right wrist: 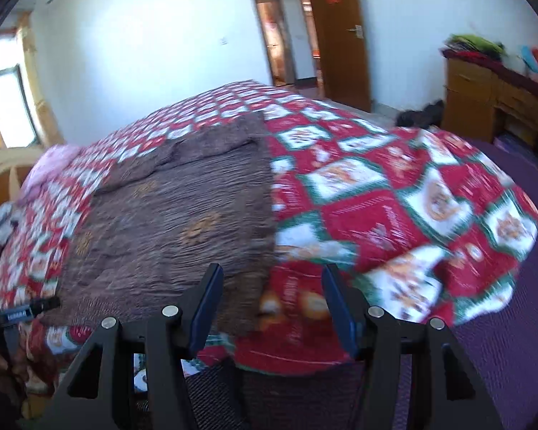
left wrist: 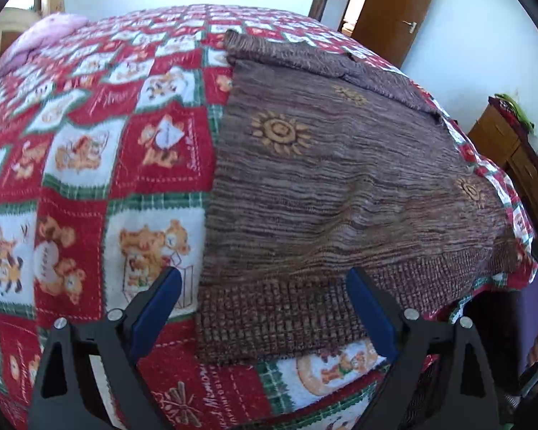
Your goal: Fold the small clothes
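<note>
A brown ribbed knit sweater with gold sun motifs (left wrist: 322, 179) lay flat on the red-and-white bear-print quilt (left wrist: 89, 143), its waffle-knit hem (left wrist: 287, 315) at the bed's near edge and its long axis running away toward the far edge. The left gripper (left wrist: 263, 308) hung over the hem's left corner, jaws wide and released, gripping nothing. The right gripper (right wrist: 272, 304) straddled the hem's right corner, jaws half spread and empty. Each hand looked equally near its corner.
</note>
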Action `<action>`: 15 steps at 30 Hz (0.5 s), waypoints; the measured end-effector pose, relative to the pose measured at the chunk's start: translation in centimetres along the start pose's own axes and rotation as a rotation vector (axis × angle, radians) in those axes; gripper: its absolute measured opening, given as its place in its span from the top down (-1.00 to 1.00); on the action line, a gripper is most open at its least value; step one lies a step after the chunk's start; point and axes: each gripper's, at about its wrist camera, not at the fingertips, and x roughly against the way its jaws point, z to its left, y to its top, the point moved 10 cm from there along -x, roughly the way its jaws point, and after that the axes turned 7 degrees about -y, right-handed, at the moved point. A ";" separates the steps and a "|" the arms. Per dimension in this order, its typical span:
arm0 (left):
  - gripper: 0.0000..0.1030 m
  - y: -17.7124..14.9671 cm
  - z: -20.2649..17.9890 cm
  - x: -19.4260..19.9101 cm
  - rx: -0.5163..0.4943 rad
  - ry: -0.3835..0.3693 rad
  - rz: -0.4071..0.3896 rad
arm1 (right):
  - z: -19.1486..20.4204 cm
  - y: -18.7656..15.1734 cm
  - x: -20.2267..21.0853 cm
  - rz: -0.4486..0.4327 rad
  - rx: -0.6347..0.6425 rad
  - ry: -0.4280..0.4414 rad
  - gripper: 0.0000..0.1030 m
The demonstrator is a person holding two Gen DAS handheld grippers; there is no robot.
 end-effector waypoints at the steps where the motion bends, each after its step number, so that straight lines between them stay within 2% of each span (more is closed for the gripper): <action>1: -0.81 -0.2 0.1 -0.1 0.007 0.002 0.005 | -0.6 0.0 0.0 0.003 -0.026 -0.003 -0.13; 4: -0.80 -0.6 0.4 -0.3 0.028 0.000 0.013 | -1.8 0.0 -0.2 0.005 -0.072 0.010 -0.13; 7: -0.75 -1.0 0.7 -0.3 0.049 -0.016 0.010 | -2.2 -0.5 -0.7 0.016 -0.066 -0.022 -0.13; 10: -0.73 -0.8 0.8 -0.2 0.059 -0.039 0.008 | -0.7 -1.1 -1.0 0.033 -0.031 0.032 -0.13; 13: -0.58 -0.7 1.2 -0.2 0.078 -0.064 0.009 | 0.9 -1.1 -0.8 0.008 0.007 0.044 -0.13; 15: -0.48 -0.6 1.4 -0.1 0.086 -0.071 0.010 | 2.1 -1.5 -1.0 0.024 0.038 0.079 -0.13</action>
